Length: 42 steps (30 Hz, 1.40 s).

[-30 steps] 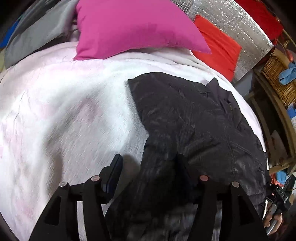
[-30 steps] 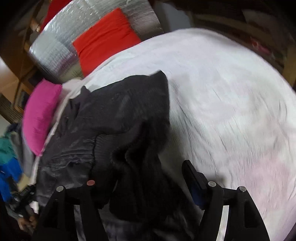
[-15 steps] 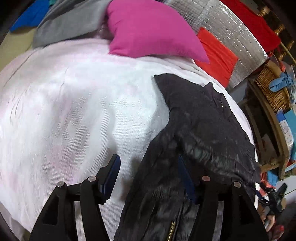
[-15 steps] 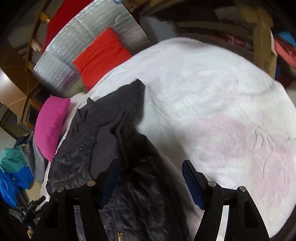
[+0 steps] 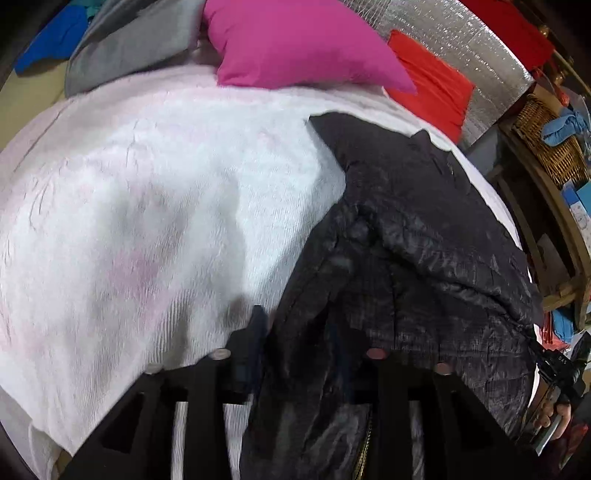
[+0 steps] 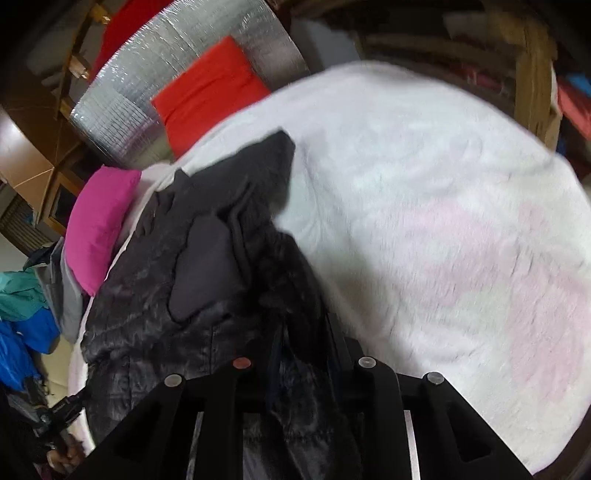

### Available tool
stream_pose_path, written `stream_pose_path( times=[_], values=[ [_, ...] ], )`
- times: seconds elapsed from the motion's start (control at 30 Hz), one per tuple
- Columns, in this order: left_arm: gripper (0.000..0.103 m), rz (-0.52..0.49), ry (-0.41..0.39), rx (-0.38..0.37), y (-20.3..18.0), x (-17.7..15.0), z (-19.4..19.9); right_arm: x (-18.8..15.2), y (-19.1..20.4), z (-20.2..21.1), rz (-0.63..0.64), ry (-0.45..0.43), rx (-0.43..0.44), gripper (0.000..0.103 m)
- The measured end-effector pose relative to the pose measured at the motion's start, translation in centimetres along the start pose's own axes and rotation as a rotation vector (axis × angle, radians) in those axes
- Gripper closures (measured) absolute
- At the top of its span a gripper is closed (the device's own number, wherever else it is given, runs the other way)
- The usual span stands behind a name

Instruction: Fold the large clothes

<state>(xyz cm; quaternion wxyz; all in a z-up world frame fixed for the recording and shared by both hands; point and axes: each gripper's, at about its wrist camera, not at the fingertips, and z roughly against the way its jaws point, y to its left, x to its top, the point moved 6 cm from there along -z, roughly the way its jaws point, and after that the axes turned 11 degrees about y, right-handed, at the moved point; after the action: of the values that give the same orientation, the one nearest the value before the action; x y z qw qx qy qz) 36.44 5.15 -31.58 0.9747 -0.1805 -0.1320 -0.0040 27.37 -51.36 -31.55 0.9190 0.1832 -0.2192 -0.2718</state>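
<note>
A black quilted jacket point(image 5: 417, 236) lies crumpled on a white fleece bedspread point(image 5: 147, 206); it also shows in the right wrist view point(image 6: 192, 266). My left gripper point(image 5: 299, 332) is shut on the jacket's near edge, its fingers pressed into the fabric. My right gripper point(image 6: 303, 332) is shut on another bunch of the jacket's near edge. Both hold the fabric lifted a little off the bed. The jacket's far part with a flat sleeve point(image 6: 258, 170) rests on the bedspread point(image 6: 443, 221).
A pink pillow point(image 5: 295, 40) and a red pillow point(image 5: 432, 85) lie at the head of the bed against a silver quilted panel point(image 5: 461, 33). Grey and blue clothes point(image 5: 125, 40) are piled beyond. A wicker basket point(image 5: 546, 136) stands on wooden shelves at the right.
Both grippers were open around the jacket's near edge and have closed on it. The near fabric is bunched and raised; both cameras shifted slightly.
</note>
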Motion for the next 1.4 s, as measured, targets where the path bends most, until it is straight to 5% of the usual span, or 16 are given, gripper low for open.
stream_pose_path(
  times=[0.13, 0.17, 0.53, 0.67, 0.87, 1.13, 1.2, 1.27, 1.4],
  values=[
    [0.044, -0.014, -0.021, -0.013, 0.1, -1.4, 0.9, -1.2, -0.1, 1.1, -0.003, -0.019, 0.049, 0.04],
    [0.043, -0.022, -0.032, 0.001, 0.2, -1.8, 1.2, -1.7, 0.0, 1.7, 0.006, -0.037, 0.059, 0.038],
    [0.04, 0.045, -0.077, 0.019, 1.7, -8.5, 3.4, -8.1, -1.0, 4.3, 0.095, -0.011, 0.068, 0.038],
    [0.038, 0.018, -0.035, 0.037, 1.2, -12.0, 3.0, -11.4, -1.6, 4.3, 0.129, 0.076, 0.059, 0.036],
    [0.033, -0.039, 0.013, 0.057, 0.0, -15.4, 2.7, -17.9, -2.2, 2.1, 0.204, 0.323, -0.015, 0.033],
    [0.026, 0.014, 0.174, 0.079, 0.9, -17.9, 0.4, -21.2, -2.1, -4.3, 0.147, 0.481, -0.08, 0.031],
    [0.025, 0.025, 0.219, 0.076, 1.2, -18.6, -0.5, -21.7, -2.0, -4.8, 0.157, 0.481, -0.073, 0.032],
    [0.025, 0.025, 0.255, 0.108, 1.4, -19.1, -1.3, -21.7, -1.4, -4.4, 0.184, 0.458, -0.046, 0.059],
    [0.024, 0.015, 0.3, 0.152, 1.7, -19.8, -2.5, -21.6, -0.3, -3.0, 0.23, 0.405, -0.049, 0.077]
  ],
)
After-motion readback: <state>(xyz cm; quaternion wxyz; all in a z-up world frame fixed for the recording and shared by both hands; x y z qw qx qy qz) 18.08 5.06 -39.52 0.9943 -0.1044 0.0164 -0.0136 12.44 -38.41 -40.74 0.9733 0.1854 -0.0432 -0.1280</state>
